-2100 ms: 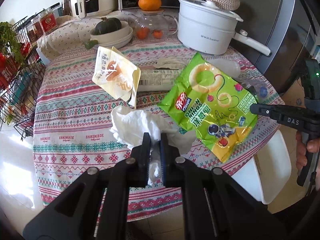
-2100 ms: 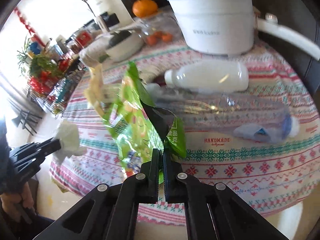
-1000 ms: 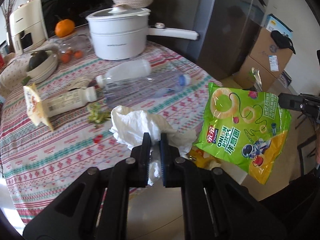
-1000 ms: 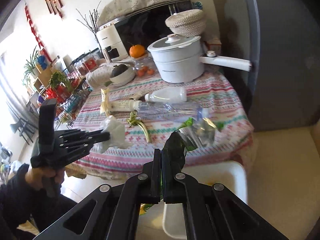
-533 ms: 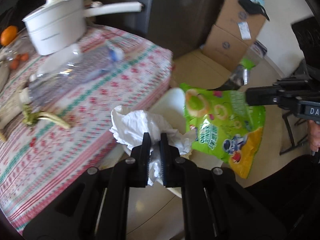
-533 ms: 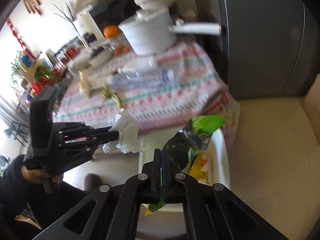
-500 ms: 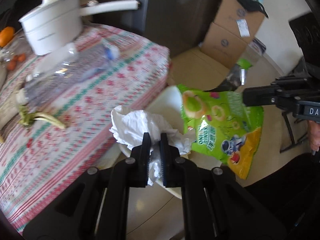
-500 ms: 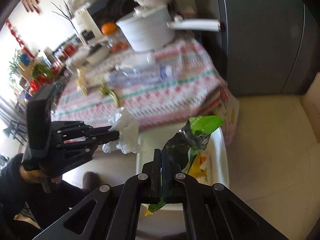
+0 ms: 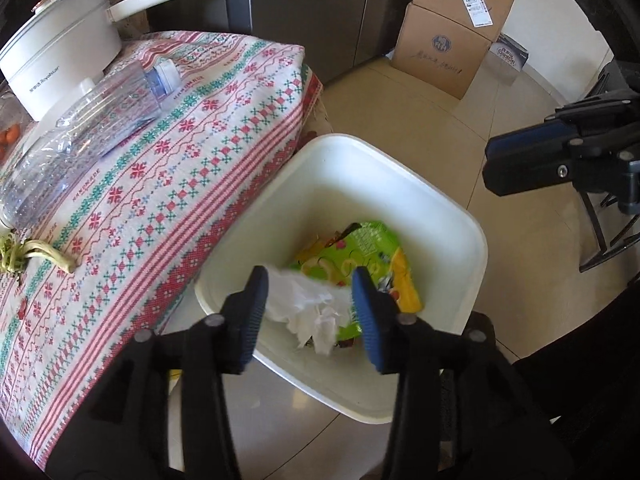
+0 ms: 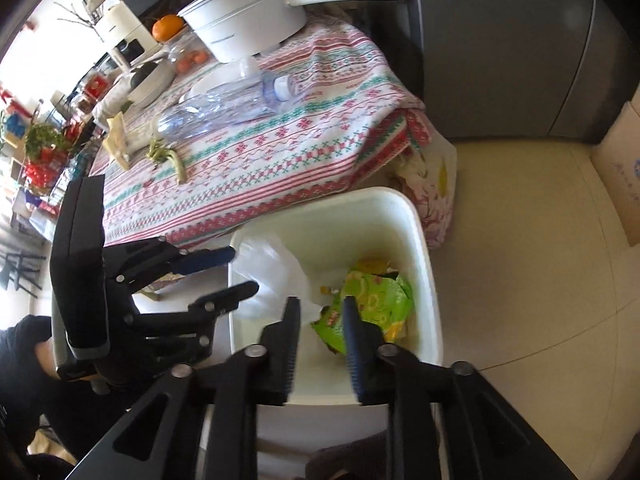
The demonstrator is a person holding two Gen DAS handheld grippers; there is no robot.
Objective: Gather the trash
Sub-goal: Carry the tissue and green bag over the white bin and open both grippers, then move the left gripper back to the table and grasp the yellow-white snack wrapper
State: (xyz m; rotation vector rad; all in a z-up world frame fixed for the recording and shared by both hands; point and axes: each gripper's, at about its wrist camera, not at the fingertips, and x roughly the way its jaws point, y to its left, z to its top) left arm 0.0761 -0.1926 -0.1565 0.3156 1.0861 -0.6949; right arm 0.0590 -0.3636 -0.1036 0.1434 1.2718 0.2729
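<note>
A white trash bin stands on the floor beside the table; it also shows in the right wrist view. The green snack bag lies inside it, also seen from the right wrist. The crumpled white tissue is in the bin, free of the fingers, and shows in the right wrist view. My left gripper is open above the bin's near rim. My right gripper is open above the bin. A clear plastic bottle and green vegetable scraps lie on the table.
A white pot sits at the back of the patterned tablecloth. Cardboard boxes stand on the floor by the dark fridge. A floral bag hangs at the table edge next to the bin.
Both grippers have opened over the bin. The snack bag has dropped from the right gripper into the bin, and the tissue has left the left gripper.
</note>
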